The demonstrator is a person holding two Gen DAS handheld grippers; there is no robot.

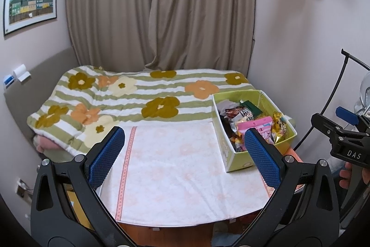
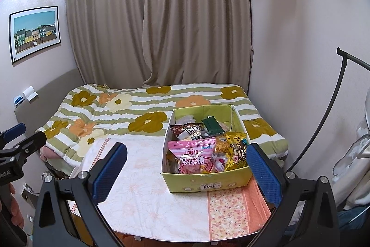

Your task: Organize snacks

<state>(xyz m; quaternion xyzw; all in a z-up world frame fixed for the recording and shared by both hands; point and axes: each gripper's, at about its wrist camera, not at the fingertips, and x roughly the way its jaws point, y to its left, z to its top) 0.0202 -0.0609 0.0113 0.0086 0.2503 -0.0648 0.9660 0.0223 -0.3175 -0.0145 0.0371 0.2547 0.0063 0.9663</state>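
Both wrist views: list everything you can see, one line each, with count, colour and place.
Box: one, yellow-green, on the table's right side, open top.
Marshmallow bag: one, pink, front of the box.
Gold packet: one, gold, right front of the box.
Dark green packet: one, toward the box's back.
Other snacks: several, mixed colours, count unclear.
Tablecloth: one, white with orange trim, covering the table.
Blanket: one, green-striped with flowers, on the bed behind.
Curtain: beige, back wall.
Picture: one, left wall.
Left gripper: open, empty.
Right gripper: open, empty.
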